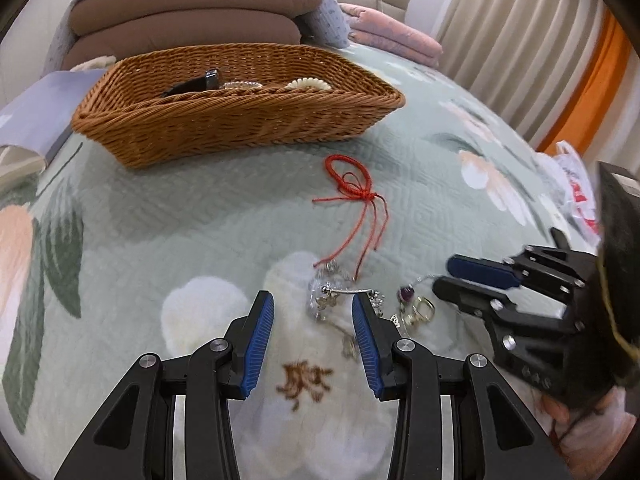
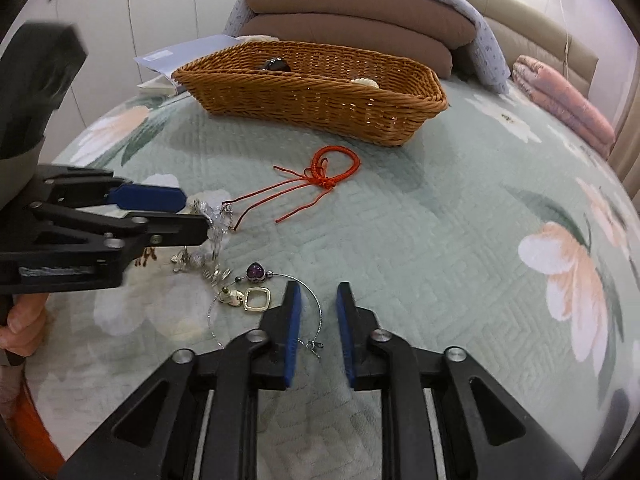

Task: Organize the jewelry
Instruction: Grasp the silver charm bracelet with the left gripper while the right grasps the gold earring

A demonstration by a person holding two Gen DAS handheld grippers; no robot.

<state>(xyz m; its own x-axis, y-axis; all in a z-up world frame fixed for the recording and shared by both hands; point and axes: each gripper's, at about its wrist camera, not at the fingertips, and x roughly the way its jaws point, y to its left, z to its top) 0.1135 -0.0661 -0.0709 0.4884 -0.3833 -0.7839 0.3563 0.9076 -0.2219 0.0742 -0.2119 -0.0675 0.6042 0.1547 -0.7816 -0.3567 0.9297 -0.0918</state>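
Two grippers are held low over the bed (image 1: 200, 220). The left gripper (image 1: 313, 312) is spread around a silver jewelry heap (image 1: 330, 300) at lower centre. The right gripper (image 2: 319, 300) is narrowly parted, with a wire necklace (image 2: 321, 316) seen between its pads, unpinched. A red cord bracelet (image 1: 352, 184) lies below the wicker basket (image 1: 240, 120).

Soft even daylight, faint shadows, strong fisheye bending, edges blurred.

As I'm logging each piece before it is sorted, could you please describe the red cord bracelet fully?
The red cord bracelet looks like braided string: a small oval loop closed by a knot, with several thin loose tails trailing from it. It lies flat on the green quilted bedspread, in front of the wicker basket and apart from it. One tail reaches the silver jewelry pile.
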